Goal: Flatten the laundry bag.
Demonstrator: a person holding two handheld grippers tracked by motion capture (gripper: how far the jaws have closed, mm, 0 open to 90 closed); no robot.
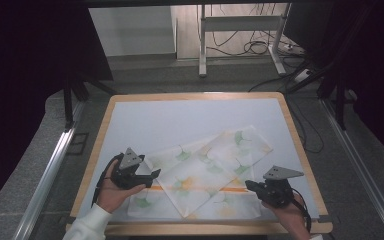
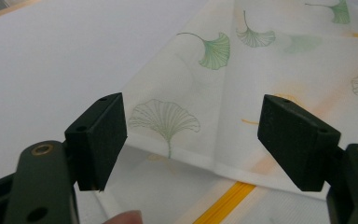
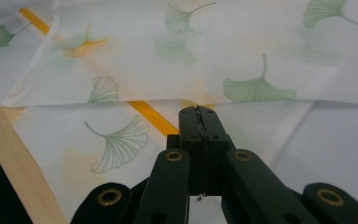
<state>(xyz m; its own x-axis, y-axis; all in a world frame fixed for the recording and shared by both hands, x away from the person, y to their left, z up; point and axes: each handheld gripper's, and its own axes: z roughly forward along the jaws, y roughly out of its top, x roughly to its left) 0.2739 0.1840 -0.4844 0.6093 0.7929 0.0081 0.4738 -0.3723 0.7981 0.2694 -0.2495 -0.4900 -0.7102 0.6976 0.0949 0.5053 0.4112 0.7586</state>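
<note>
Folding job on a thin cloth (image 1: pixel 207 172) printed with ginkgo leaves and an orange stripe; it lies partly folded on the near half of the white table (image 1: pixel 180 117), one flap turned diagonally over the rest, reaching toward the right edge. Left gripper (image 1: pixel 150 176) sits over the cloth's near-left part, jaws wide apart with nothing between them; the left gripper view has them framing a folded edge (image 2: pixel 186 156), likely lining up to pinch it. Right gripper (image 1: pixel 248 185) is at the near-right of the cloth, jaws pressed together; in the right gripper view the tips (image 3: pixel 197 114) meet right at a fold line, but whether fabric is caught between them is unclear. It may be pinning that side so the cloth stays put. Wooden rim (image 3: pixel 14 163) close by.
</note>
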